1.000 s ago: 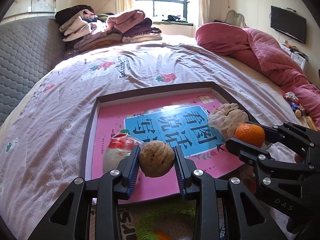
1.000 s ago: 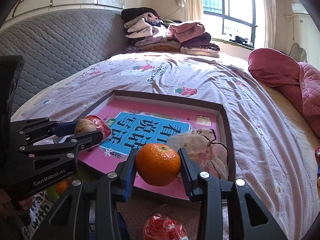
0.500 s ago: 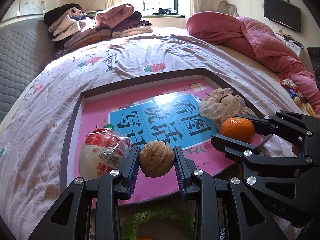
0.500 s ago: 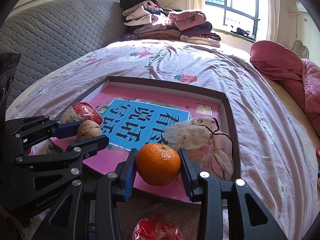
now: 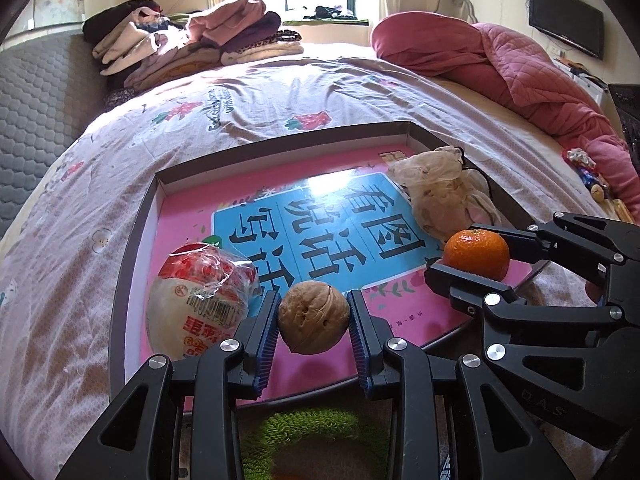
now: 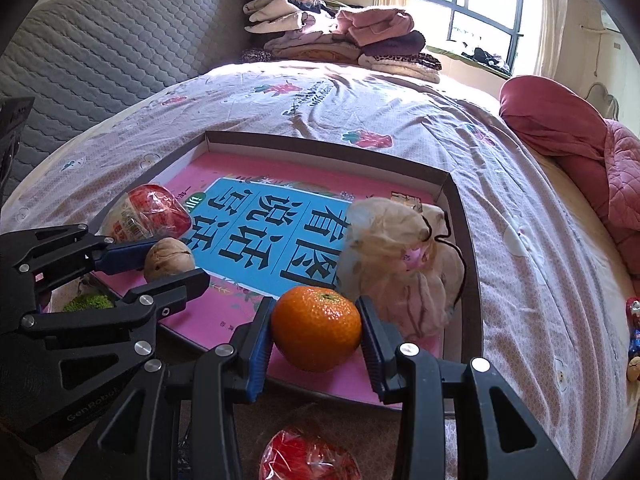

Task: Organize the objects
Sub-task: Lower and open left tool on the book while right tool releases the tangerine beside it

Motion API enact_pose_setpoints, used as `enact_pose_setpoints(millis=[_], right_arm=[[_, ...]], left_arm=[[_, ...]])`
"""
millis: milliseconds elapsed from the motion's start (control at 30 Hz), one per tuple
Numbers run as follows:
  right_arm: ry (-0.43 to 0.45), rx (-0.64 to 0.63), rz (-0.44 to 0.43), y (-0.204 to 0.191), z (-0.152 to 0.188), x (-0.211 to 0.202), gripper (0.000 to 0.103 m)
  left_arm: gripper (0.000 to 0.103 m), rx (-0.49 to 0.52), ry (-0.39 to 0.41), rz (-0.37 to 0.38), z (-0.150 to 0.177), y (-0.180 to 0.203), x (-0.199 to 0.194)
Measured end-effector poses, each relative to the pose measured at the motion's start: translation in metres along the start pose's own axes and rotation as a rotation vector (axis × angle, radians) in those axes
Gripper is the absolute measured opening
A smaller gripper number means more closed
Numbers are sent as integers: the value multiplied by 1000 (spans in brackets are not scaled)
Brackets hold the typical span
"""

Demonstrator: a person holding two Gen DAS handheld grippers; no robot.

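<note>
Left gripper (image 5: pixel 313 316) clamping one walnut (image 5: pixel 313 317); right gripper (image 6: pixel 317 330) clamping one orange (image 6: pixel 317 328). Both hovering over near edge of one tray (image 5: pixel 134 240). Ahead: one wrapped snack (image 5: pixel 198 300), one mesh pouch (image 5: pixel 444 196).

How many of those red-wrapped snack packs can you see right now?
2. One snack pack lies in the tray at its left side, beside the walnut. Another sits outside the tray, below the right gripper. More may be hidden.

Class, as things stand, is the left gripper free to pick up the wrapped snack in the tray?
Probably not yet: the left gripper is shut on a walnut. The snack lies close beside it, unobstructed.
</note>
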State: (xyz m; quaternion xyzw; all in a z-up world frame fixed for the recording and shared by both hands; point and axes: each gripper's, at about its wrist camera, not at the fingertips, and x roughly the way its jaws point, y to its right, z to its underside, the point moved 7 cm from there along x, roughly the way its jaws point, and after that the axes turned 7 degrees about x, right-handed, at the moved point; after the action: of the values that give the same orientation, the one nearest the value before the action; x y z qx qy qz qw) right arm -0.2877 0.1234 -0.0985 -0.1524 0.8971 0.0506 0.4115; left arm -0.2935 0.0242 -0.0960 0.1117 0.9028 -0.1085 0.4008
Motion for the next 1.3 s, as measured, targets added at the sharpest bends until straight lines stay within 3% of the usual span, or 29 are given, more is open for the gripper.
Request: enact_pose_setpoints(millis=[1300], right_arm=[[-39,55,8,13,2,0,41]], left_arm=[[35,-68,-26,40,7,-11,-1]])
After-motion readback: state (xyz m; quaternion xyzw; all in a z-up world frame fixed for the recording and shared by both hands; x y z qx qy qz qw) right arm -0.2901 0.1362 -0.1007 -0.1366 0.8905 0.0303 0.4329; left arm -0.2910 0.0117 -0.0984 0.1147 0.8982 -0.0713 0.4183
